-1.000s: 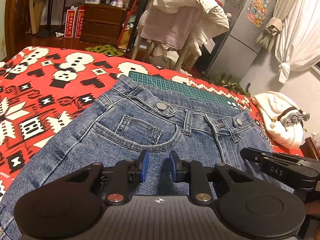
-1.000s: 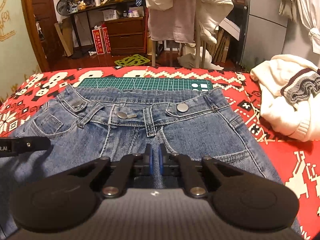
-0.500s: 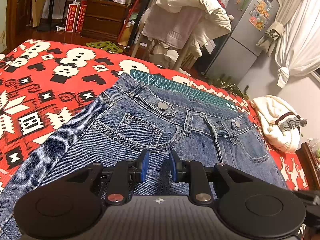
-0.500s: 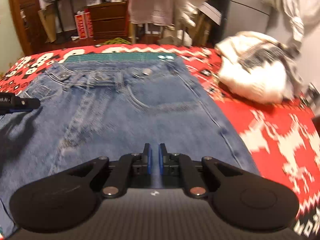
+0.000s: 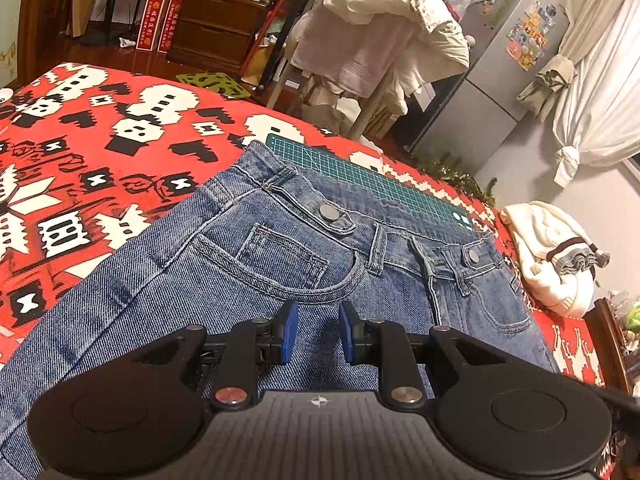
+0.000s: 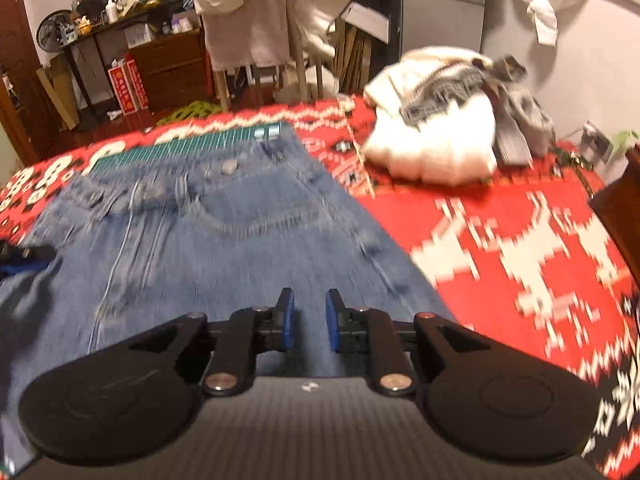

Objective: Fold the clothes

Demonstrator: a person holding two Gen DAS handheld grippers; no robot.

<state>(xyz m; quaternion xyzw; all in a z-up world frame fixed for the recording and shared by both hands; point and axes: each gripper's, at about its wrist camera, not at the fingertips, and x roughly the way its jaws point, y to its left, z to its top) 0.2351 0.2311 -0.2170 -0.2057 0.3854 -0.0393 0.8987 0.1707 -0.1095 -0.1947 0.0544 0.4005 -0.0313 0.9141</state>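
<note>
Blue jeans [image 5: 256,264] lie flat, front side up, on a red patterned cloth [image 5: 80,148], waistband toward the far edge. My left gripper [image 5: 315,332] hovers over the jeans' left pocket area, open, nothing between its blue pads. In the right wrist view the jeans [image 6: 208,240] look blurred. My right gripper [image 6: 307,320] is open above the right leg, near the jeans' right edge, holding nothing. The left gripper's tip [image 6: 24,258] shows at that view's left edge.
A green cutting mat [image 5: 360,180] lies under the waistband. A white bundled sweater [image 6: 436,136] sits on the cloth at the far right. A chair draped with clothes [image 5: 376,44], a fridge [image 5: 500,80] and a wooden dresser [image 5: 212,28] stand beyond the surface.
My right gripper has opened from shut and pulled back toward the right side of the jeans. The left gripper stayed open and barely moved.
</note>
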